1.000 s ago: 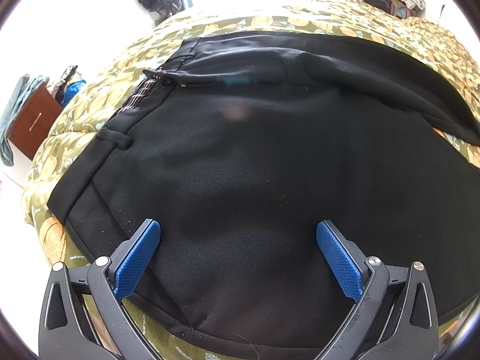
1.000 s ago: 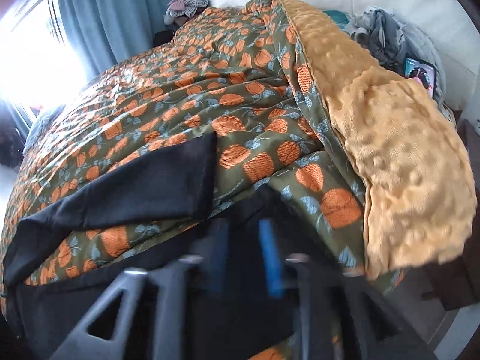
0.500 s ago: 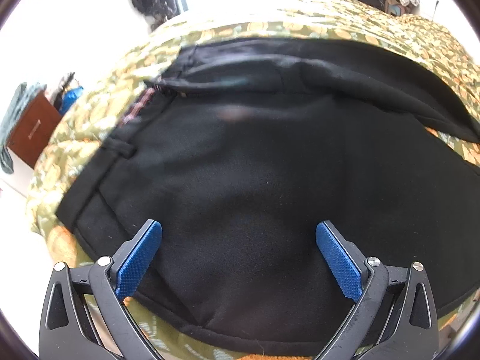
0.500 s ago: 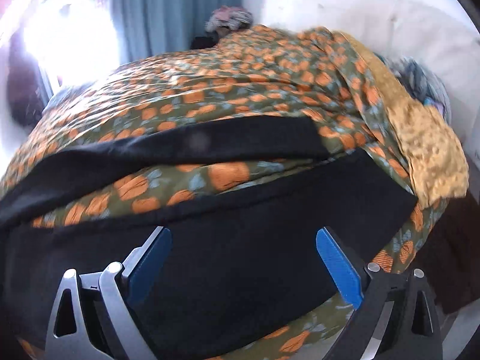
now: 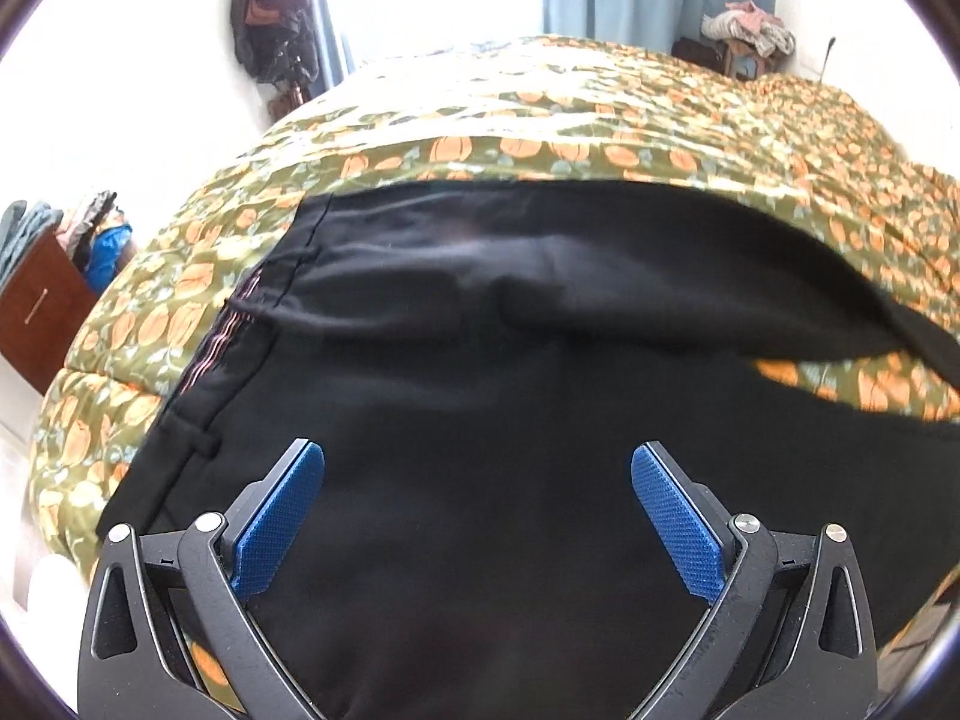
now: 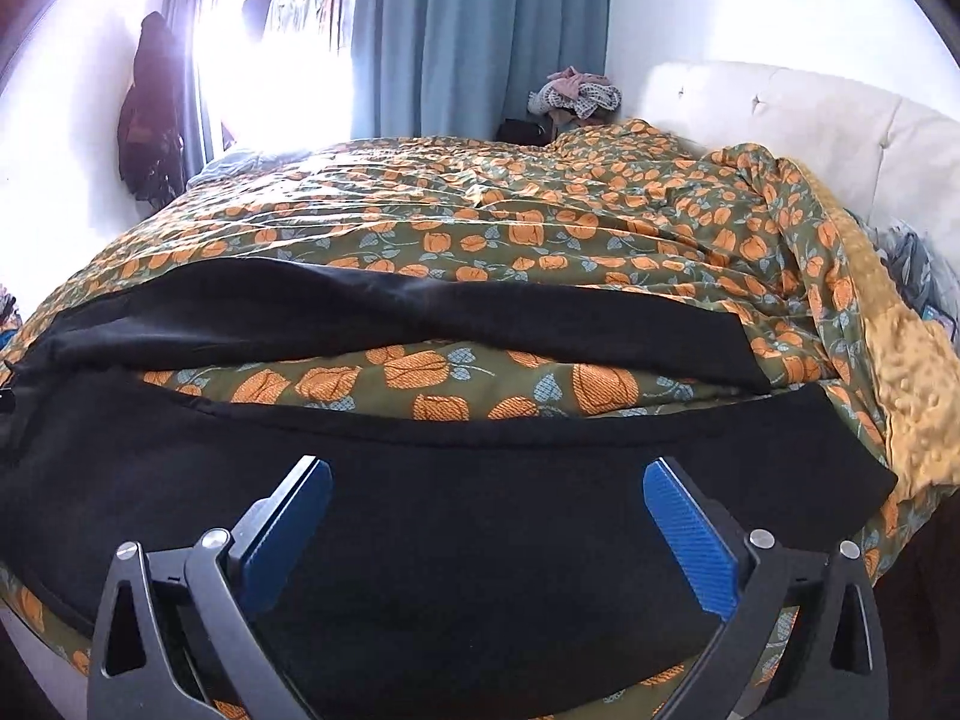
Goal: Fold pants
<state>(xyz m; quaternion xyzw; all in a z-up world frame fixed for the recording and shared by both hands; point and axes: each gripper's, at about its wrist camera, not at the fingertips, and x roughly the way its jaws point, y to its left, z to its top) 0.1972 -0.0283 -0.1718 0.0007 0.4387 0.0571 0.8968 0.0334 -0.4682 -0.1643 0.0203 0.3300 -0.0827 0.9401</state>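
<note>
Black pants (image 5: 480, 372) lie spread on a pumpkin-print bedspread (image 5: 600, 120), their waistband (image 5: 198, 408) at the left in the left wrist view. My left gripper (image 5: 477, 453) hovers open over the seat area, with nothing pinched. In the right wrist view the two legs run left to right: the near leg (image 6: 480, 510) under my right gripper (image 6: 487, 468), the far leg (image 6: 420, 312) beyond a strip of bedspread. The right jaws are opening wide. Only flat cloth lies below them and the pads do not press on it.
A yellow dimpled blanket (image 6: 912, 396) and a white padded headboard (image 6: 810, 120) lie to the right. Blue curtains (image 6: 468, 30) and a bright window stand behind the bed. A wooden cabinet (image 5: 36, 312) stands off the bed's left edge. A clothes pile (image 6: 576, 90) sits in the far corner.
My right gripper swung from the hem end toward the middle of the near leg, and its jaws went from nearly closed to wide. The left gripper rose and tilted up a little.
</note>
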